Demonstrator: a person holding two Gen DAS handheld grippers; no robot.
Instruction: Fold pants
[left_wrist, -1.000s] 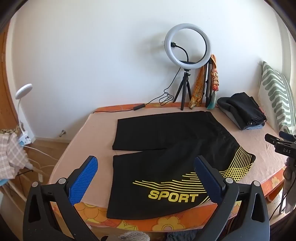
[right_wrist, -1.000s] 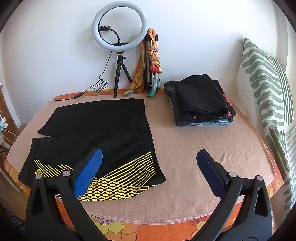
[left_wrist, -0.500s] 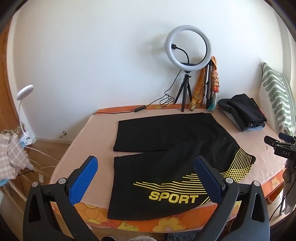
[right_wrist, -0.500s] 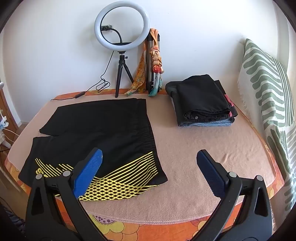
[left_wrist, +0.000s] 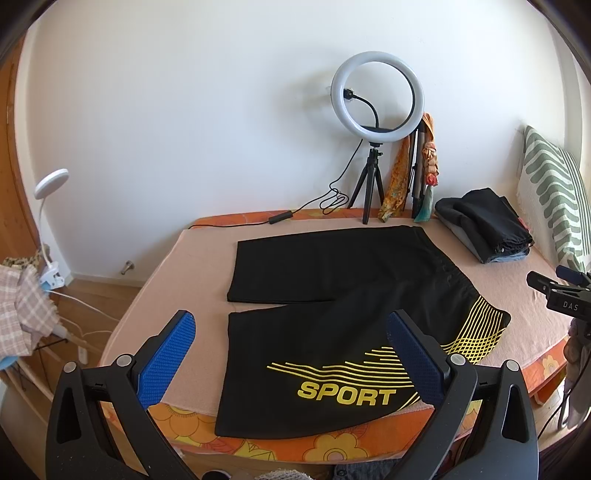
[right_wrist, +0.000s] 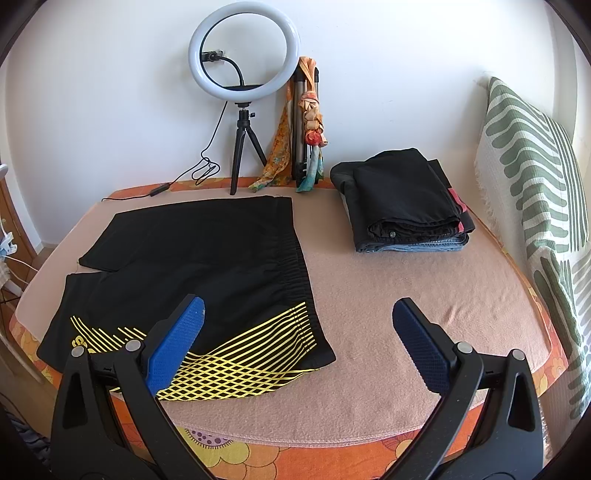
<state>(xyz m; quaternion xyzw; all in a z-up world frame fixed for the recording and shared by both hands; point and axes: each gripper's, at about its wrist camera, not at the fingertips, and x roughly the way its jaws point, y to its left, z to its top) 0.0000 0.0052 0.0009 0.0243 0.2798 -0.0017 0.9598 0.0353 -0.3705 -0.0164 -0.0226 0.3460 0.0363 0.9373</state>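
Black shorts (left_wrist: 343, 295) with yellow stripes and the word SPORT lie spread flat on the peach-covered bed (left_wrist: 192, 258), legs to the left, waistband to the right. In the right wrist view the same shorts (right_wrist: 207, 258) fill the left half of the bed. My left gripper (left_wrist: 291, 354) hovers open above the near leg hem, holding nothing. My right gripper (right_wrist: 297, 334) is open too, above the bed's front edge near the waistband corner. The right gripper's tip (left_wrist: 554, 291) shows at the right edge of the left wrist view.
A stack of folded clothes (right_wrist: 406, 206) sits at the back right of the bed. A ring light on a tripod (right_wrist: 243, 92) and hanging scarves (right_wrist: 306, 122) stand against the wall. A striped pillow (right_wrist: 535, 184) leans at the right. A clip lamp (left_wrist: 48, 206) stands left of the bed.
Both grippers have drawn back and up a little, so the bed and shorts sit slightly lower and smaller in view. The shorts have not moved.
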